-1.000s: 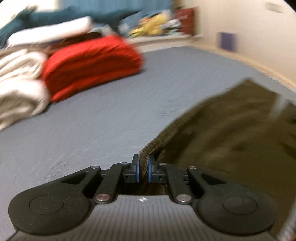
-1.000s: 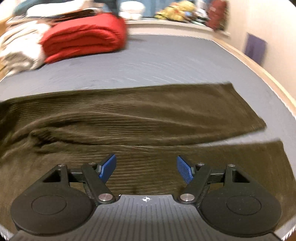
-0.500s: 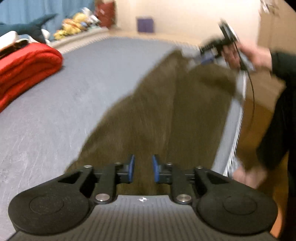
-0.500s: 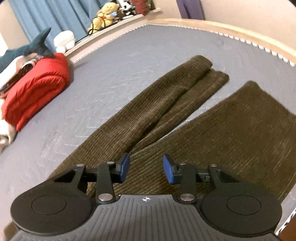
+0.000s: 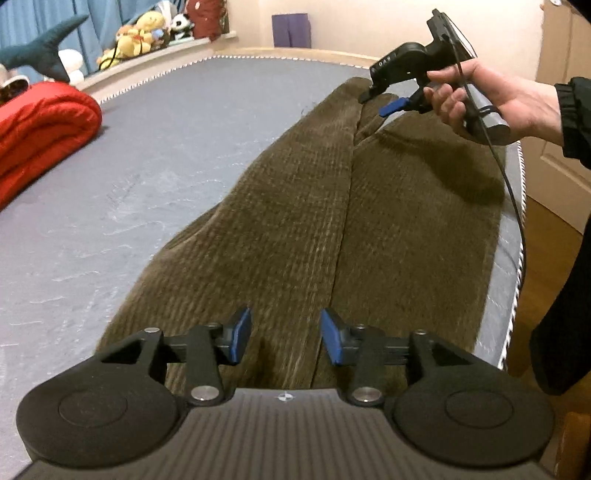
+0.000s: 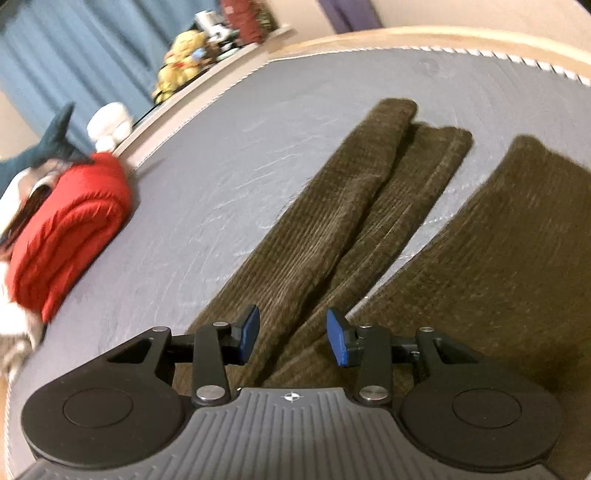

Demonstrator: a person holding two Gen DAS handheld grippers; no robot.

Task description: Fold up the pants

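Observation:
Olive-brown corduroy pants [image 5: 314, 203] lie lengthwise on the grey bed sheet [image 5: 166, 147]. My left gripper [image 5: 284, 332] hovers over their near end; its jaws are opening and no cloth is between the blue pads. In the left wrist view a hand [image 5: 480, 96] holds my right gripper [image 5: 380, 101] over the far end of the pants. The right wrist view shows the right gripper [image 6: 291, 332] open above the pants [image 6: 325, 221], where a folded leg and a second wide panel [image 6: 480, 258] lie side by side. Nothing is gripped.
A rolled red blanket [image 5: 40, 122] lies at the left of the bed, also in the right wrist view as the red blanket [image 6: 70, 236]. Plush toys [image 5: 140, 33] line the ledge behind. The bed's edge [image 5: 513, 258] and wooden floor are on the right, beside the person's dark clothing.
The left gripper let go of the pants' edge, opened, and swung round to look along the pants. The right gripper's jaws narrowed from wide, and it rolled while moving over the cloth.

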